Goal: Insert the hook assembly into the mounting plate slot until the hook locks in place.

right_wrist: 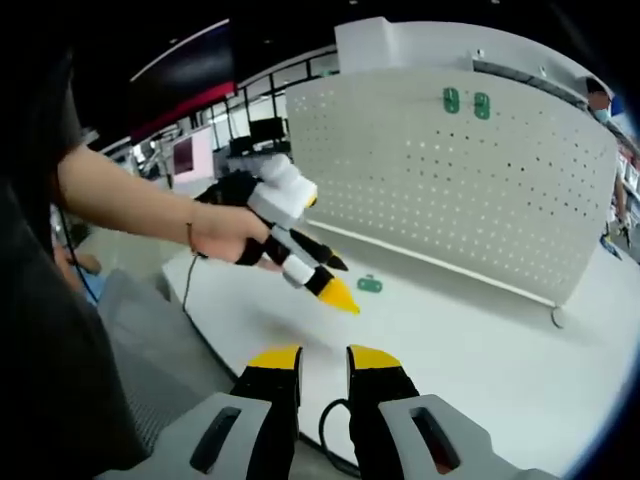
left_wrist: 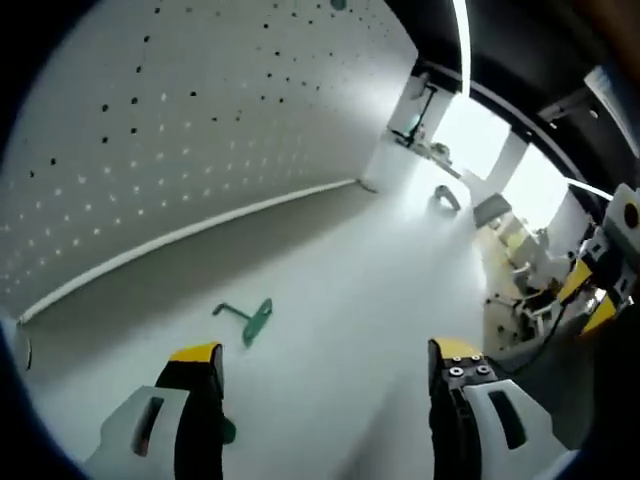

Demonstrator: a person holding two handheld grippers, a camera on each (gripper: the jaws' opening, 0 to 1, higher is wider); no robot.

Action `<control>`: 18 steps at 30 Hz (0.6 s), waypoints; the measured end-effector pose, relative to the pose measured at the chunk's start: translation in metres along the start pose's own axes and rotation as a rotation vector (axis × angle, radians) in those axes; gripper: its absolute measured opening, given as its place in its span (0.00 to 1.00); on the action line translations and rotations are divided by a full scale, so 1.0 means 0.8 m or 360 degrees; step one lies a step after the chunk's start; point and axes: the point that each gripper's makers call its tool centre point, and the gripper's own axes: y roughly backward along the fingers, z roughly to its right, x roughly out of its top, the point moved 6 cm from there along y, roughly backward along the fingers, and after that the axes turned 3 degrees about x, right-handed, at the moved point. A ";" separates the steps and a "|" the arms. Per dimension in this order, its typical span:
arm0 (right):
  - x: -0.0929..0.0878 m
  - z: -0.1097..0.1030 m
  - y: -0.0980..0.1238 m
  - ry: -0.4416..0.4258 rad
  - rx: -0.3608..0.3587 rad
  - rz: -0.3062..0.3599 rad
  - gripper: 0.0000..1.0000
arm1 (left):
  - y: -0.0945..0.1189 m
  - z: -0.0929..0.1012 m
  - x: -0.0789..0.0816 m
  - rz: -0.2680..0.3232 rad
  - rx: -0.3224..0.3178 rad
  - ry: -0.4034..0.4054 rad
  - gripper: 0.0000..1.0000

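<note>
Yellow-tipped jaws of the left gripper (left_wrist: 328, 352) rise from the bottom of the left gripper view, at about 7 and 5 o'clock, standing wide apart with nothing between them over the white table (left_wrist: 370, 300). Just beyond the left jaw, toward 8 o'clock from the view's centre, the green hook assembly (left_wrist: 248, 318) lies flat on the table, its thin bent wire reaching toward the pegboard; a small green scrap shows beside the left jaw's inner edge, too hidden to tell what it is. The perforated white pegboard (left_wrist: 180, 130) stands along the table's far edge, filling the 9 to 12 o'clock part of the view, with a pale rail at its foot. At 3 o'clock the right gripper (left_wrist: 598, 290) enters that view with its yellow tips. In the right gripper view, the right gripper (right_wrist: 325, 357) shows at 6 o'clock with its two jaws close together, only a narrow gap left and nothing held. Above them, near the centre, a person's hand (right_wrist: 225, 232) holds the left gripper (right_wrist: 333, 278), its black and yellow fingers pointing down toward 5 o'clock above the table (right_wrist: 480, 350). The hook assembly (right_wrist: 370, 284) lies on the table just beside those tips, near the pegboard's (right_wrist: 500, 190) foot. High on the pegboard, at about 1 o'clock, two green mounting plates (right_wrist: 466, 101) sit side by side, well apart from the hook.
</note>
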 end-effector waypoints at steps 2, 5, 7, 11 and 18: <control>-0.002 0.002 0.000 -0.0017 -0.0002 -0.0010 0.16 | -0.004 -0.002 0.002 0.0014 -0.0009 -0.0057 0.74; -0.005 0.005 0.001 -0.0019 -0.0014 -0.0028 0.16 | -0.014 -0.010 0.003 0.0013 -0.0019 -0.0059 0.72; -0.006 0.008 0.002 -0.0035 -0.0026 -0.0031 0.16 | -0.020 -0.017 0.002 0.0006 -0.0008 -0.0057 0.70; -0.009 0.011 0.003 -0.0047 -0.0043 -0.0044 0.16 | -0.024 -0.026 0.001 -0.0006 0.0018 -0.0060 0.60; -0.016 0.009 -0.002 0.0040 -0.0022 -0.0086 0.15 | -0.030 -0.040 0.002 -0.0042 0.0049 -0.0099 0.46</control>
